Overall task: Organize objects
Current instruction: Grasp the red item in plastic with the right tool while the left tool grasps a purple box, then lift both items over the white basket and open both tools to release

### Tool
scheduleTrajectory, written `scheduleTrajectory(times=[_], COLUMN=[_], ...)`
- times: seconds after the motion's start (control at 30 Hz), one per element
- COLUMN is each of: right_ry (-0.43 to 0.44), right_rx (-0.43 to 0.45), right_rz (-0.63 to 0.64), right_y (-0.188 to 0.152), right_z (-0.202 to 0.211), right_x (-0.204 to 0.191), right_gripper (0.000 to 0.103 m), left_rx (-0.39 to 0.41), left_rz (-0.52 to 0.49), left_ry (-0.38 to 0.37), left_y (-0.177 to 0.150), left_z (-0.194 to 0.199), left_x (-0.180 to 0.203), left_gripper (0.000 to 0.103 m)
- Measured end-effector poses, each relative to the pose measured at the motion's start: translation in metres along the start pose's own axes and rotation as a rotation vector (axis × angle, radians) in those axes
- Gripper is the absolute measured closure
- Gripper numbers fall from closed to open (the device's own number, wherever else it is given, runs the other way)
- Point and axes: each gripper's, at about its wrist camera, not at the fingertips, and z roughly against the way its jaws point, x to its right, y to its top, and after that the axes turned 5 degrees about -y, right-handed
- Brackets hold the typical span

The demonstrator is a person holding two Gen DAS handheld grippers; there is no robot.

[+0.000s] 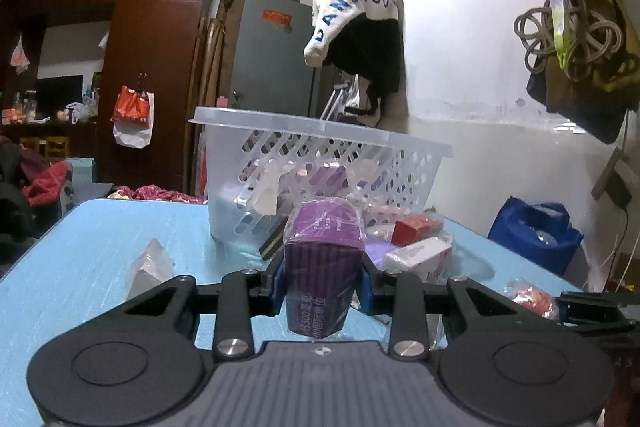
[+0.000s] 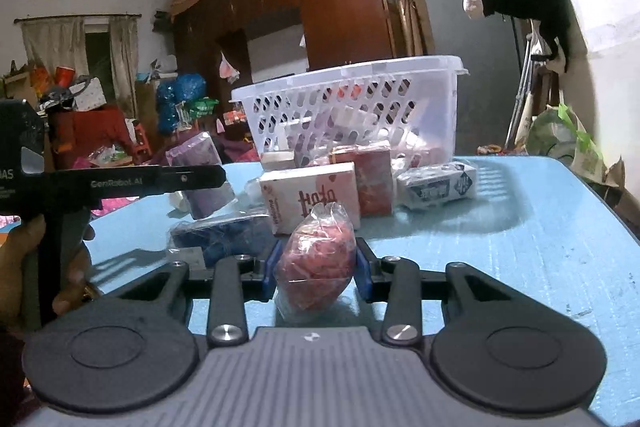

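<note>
My left gripper (image 1: 322, 285) is shut on a purple box (image 1: 322, 259) in clear wrap and holds it just above the blue table (image 1: 100, 239). A clear plastic basket (image 1: 280, 123) with small packs inside stands behind it. My right gripper (image 2: 316, 271) is shut on a red packet (image 2: 316, 267) in a clear bag, low over the table (image 2: 520, 247). The same basket (image 2: 352, 83) is farther back. In the right wrist view the left gripper (image 2: 192, 177) shows at the left with the purple box (image 2: 200, 179).
Loose packs lie in front of the basket: a white and pink box (image 2: 308, 195), a red box (image 2: 374, 179), a white and blue pack (image 2: 438, 185), a dark blue bag (image 2: 216, 237). A clear bag (image 1: 150, 267) lies at left. Clothes (image 1: 352, 27) hang on the wall.
</note>
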Motion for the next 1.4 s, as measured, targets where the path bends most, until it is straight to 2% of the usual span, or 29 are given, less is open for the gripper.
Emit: scheduleTrajectory(times=[0.33, 0.5, 0.6, 0.63, 0.7, 0.8, 0.87, 0.93, 1.03, 1.1, 1.13, 1.17, 1.23, 1.3, 1.33, 1.4], right_ry=[-0.012, -0.073, -0.054, -0.046, -0.044, -0.015, -0.045, -0.093, -0.077, -0.092, -0.096, -0.110, -0.133, -0.097, -0.099, -0.113], right_rx=[0.028, 0.159, 0.198, 0.208, 0.226, 0.223, 0.203, 0.167, 0.082, 0.030, 0.017, 0.000, 0.014, 0.046, 0.068, 0.101], right_rz=[-0.005, 0.024, -0.004, 0.000, 0.027, 0.032, 0.067, 0.139, 0.135, 0.163, 0.168, 0.170, 0.159, 0.128, 0.108, 0.078], right_y=[-0.003, -0.002, 0.008, 0.016, 0.043, 0.105, 0.149, 0.182, 0.198, 0.196, 0.193, 0.190, 0.182, 0.176, 0.172, 0.161], right_z=[0.000, 0.015, 0.022, 0.024, 0.022, 0.003, -0.023, -0.055, -0.095, -0.117, -0.123, -0.128, -0.121, -0.101, -0.089, -0.063], right_x=[0.001, 0.000, 0.005, 0.005, 0.005, 0.012, 0.015, 0.015, 0.022, 0.022, 0.023, 0.024, 0.028, 0.034, 0.037, 0.044], right_gripper=[0.062, 0.062, 0.062, 0.062, 0.062, 0.062, 0.062, 0.062, 0.062, 0.055, 0.047, 0.033, 0.029, 0.015, 0.011, 0.001], left_rx=[0.023, 0.070, 0.093, 0.106, 0.130, 0.138, 0.109, 0.059, -0.025, -0.034, -0.049, -0.059, -0.033, -0.009, -0.015, -0.015], left_rz=[0.026, -0.008, 0.051, 0.061, 0.024, -0.008, 0.022, 0.036, 0.045, 0.042, 0.032, 0.031, 0.023, 0.018, 0.016, -0.015], left_ry=[-0.019, -0.019, -0.040, -0.065, -0.068, -0.105, -0.109, -0.077, -0.034, -0.010, -0.001, 0.013, 0.003, -0.039, -0.048, -0.037], left_y=[-0.001, -0.003, 0.003, 0.012, 0.037, 0.092, 0.127, 0.155, 0.168, 0.164, 0.161, 0.158, 0.153, 0.148, 0.145, 0.135], left_z=[0.003, 0.008, 0.013, 0.014, 0.013, -0.009, -0.037, -0.070, -0.111, -0.124, -0.130, -0.132, -0.117, -0.096, -0.084, -0.060], left_x=[-0.005, -0.001, -0.007, -0.008, -0.005, -0.004, -0.008, -0.011, -0.015, -0.017, -0.017, -0.017, -0.018, -0.018, -0.018, -0.017], left_gripper=[0.064, 0.064, 0.064, 0.064, 0.064, 0.064, 0.064, 0.064, 0.063, 0.037, 0.018, 0.018, 0.018, 0.018, 0.018, 0.017])
